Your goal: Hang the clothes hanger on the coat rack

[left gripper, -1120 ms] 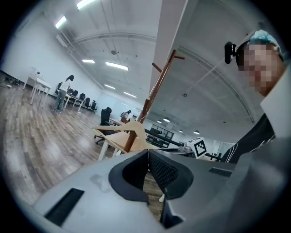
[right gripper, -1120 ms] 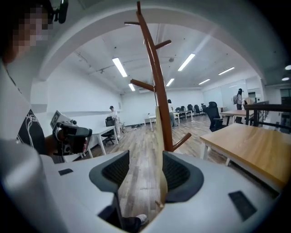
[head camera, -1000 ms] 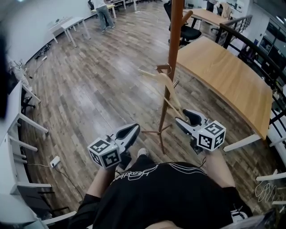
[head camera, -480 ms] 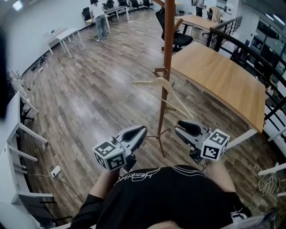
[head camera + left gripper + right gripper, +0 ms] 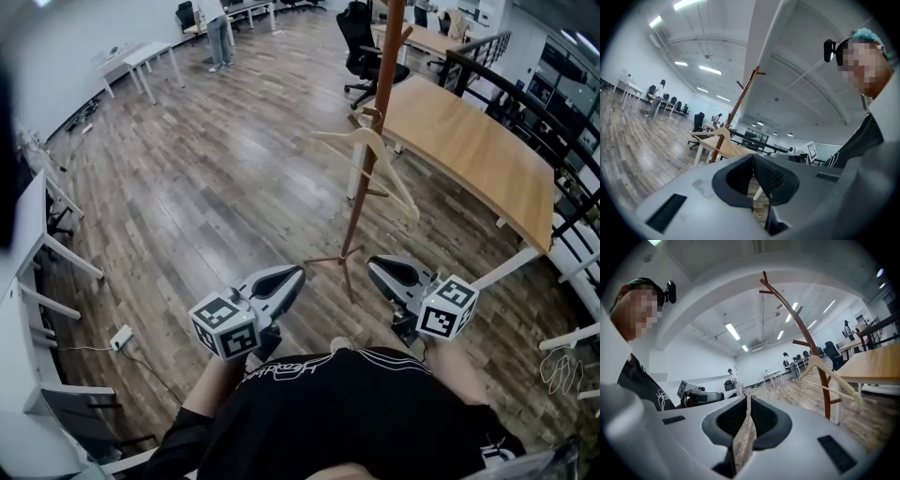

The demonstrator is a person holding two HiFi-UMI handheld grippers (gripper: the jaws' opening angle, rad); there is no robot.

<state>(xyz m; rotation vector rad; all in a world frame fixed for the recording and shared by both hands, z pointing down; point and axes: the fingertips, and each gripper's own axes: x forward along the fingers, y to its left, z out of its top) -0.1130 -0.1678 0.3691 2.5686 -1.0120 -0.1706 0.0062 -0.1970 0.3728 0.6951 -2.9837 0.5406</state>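
A light wooden clothes hanger hangs by its hook from a peg on the brown coat rack. It also shows in the left gripper view and the right gripper view. My left gripper is held close to my body, well short of the rack, shut and empty. My right gripper is beside it, also short of the rack. Its jaws are closing, their tips are nearly together, and nothing is between them. The rack's pole rises ahead of both grippers.
A large wooden table stands right of the rack, with a black railing behind it. A black office chair is at the far end. White desks line the left side, and a person stands far back.
Both grippers have drawn back from the rack toward my body. The right gripper's jaws went from wide open to nearly together. The hanger stays on the rack.
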